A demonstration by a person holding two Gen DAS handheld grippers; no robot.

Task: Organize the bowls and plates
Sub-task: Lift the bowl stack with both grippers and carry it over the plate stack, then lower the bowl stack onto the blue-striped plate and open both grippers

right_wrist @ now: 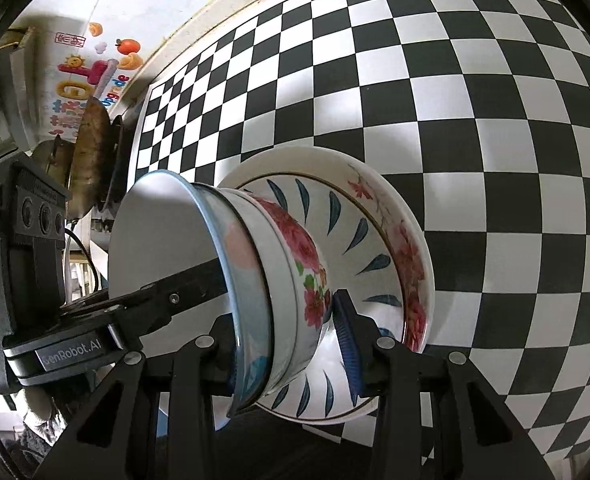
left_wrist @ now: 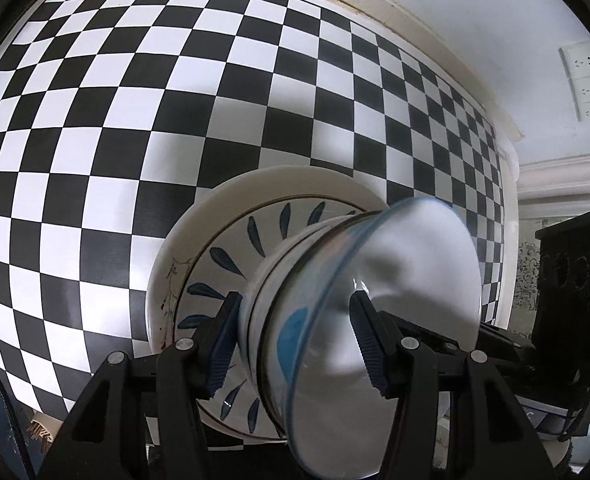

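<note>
Two nested bowls stand on a stack of two plates on the checkered table (left_wrist: 135,120). The upper bowl (left_wrist: 415,264) (right_wrist: 155,248) has a blue rim; the lower bowl (right_wrist: 295,248) bears red flowers. Under them lie a blue-leaf plate (left_wrist: 231,256) (right_wrist: 359,240) and a wider white floral plate (left_wrist: 199,224) (right_wrist: 407,216). My left gripper (left_wrist: 295,300) is shut on the bowls' wall, one finger outside, one inside. On the opposite wall my right gripper (right_wrist: 283,312) grips likewise, its inner finger hidden by the rim. Whether the bowls touch the leaf plate I cannot tell.
A cream table edge (left_wrist: 415,12) meets a white wall with sockets (left_wrist: 581,80). In the right wrist view a brown pan (right_wrist: 91,152) and a colourful printed box (right_wrist: 75,80) stand off the table's left end. The checkered cloth (right_wrist: 455,80) spreads around the plates.
</note>
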